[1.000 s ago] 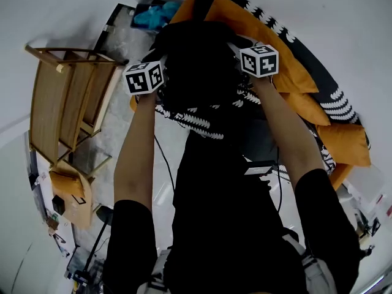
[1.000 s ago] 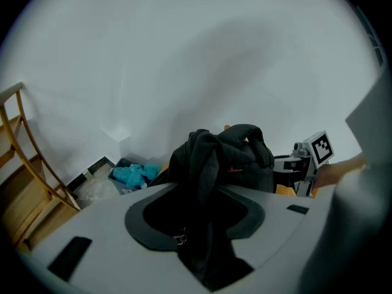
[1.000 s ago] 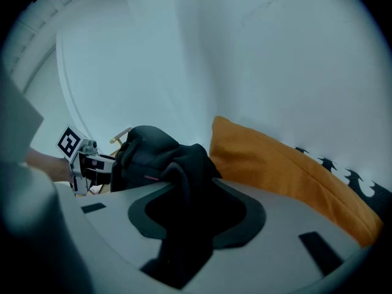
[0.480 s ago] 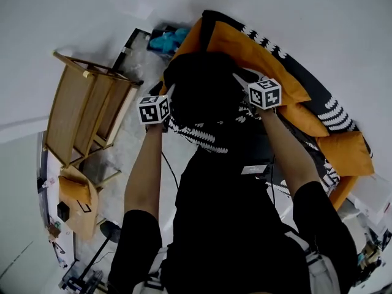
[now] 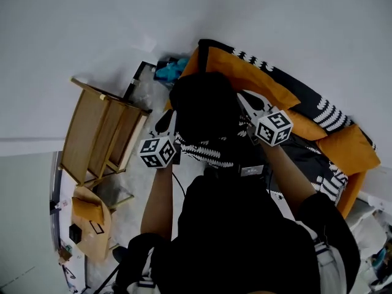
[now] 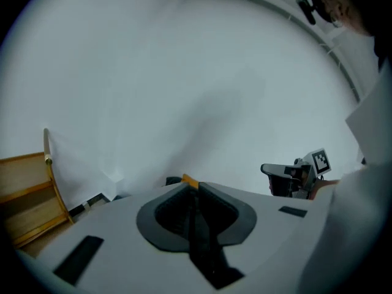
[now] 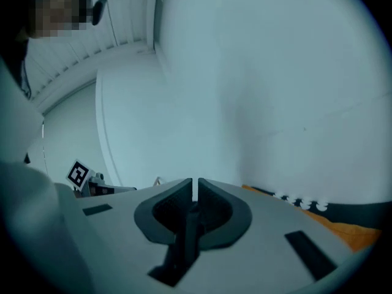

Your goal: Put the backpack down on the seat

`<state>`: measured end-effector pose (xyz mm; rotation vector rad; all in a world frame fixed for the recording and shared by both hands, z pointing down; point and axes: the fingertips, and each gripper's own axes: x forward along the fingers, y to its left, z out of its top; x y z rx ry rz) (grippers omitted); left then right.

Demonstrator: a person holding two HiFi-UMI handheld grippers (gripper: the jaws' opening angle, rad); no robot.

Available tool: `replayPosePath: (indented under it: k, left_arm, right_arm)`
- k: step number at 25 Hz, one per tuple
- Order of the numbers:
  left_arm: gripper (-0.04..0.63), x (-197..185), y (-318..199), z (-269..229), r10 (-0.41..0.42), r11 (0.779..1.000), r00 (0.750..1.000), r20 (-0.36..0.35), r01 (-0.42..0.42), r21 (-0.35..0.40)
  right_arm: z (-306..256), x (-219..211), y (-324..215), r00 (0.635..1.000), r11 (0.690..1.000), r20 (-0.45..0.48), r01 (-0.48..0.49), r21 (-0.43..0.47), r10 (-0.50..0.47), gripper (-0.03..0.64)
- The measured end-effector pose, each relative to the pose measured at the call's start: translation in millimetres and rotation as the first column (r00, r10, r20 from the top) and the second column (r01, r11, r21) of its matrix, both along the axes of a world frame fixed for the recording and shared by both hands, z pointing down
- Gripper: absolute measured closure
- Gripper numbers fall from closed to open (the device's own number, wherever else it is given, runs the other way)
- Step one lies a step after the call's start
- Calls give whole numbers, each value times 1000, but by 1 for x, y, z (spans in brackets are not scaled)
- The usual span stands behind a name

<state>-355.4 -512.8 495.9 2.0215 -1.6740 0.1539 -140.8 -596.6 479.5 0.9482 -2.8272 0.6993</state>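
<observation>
The black backpack [image 5: 205,106] rests on the seat, a sofa [image 5: 318,112] with orange cushions and a black cover with white trim. My left gripper [image 5: 167,121] is beside the backpack's left edge and my right gripper [image 5: 246,105] beside its right edge, both drawn back from it. In the left gripper view the jaws [image 6: 195,185] point up at a bare white wall, closing, tips together, nothing between them. The right gripper's jaws [image 7: 195,184] are also closing, a thin slit left, nothing between them.
A wooden chair [image 5: 101,136] stands on the floor to the left of the sofa. A teal object [image 5: 171,70] lies behind the sofa's end. An orange-brown bag [image 5: 92,216] sits on the floor at the lower left. The white wall [image 5: 184,11] rises behind.
Both grippers have pulled back towards the person and away from the backpack, which stays on the sofa. The view has tilted up towards the wall.
</observation>
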Motion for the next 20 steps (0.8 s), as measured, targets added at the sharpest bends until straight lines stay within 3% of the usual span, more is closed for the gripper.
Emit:
replayPosePath:
  k: [4, 9, 13, 20]
  left_arm:
    - [571, 23, 31, -60, 41, 987, 999, -19, -38, 153]
    - [580, 42, 79, -113, 137, 947, 988, -72, -110, 301]
    - [578, 51, 140, -130, 171, 927, 984, -40, -147, 346]
    - [578, 46, 246, -134, 140, 925, 990, 4, -132, 356]
  right_arm:
    - [-73, 7, 45, 997, 990, 71, -18, 137, 8, 582]
    - [-109, 11, 105, 998, 970, 67, -37, 241, 22, 584]
    - [-117, 18, 165, 996, 959, 65, -79, 272, 63, 584]
    - [-129, 25, 270, 993, 938, 53, -120, 324, 109, 584]
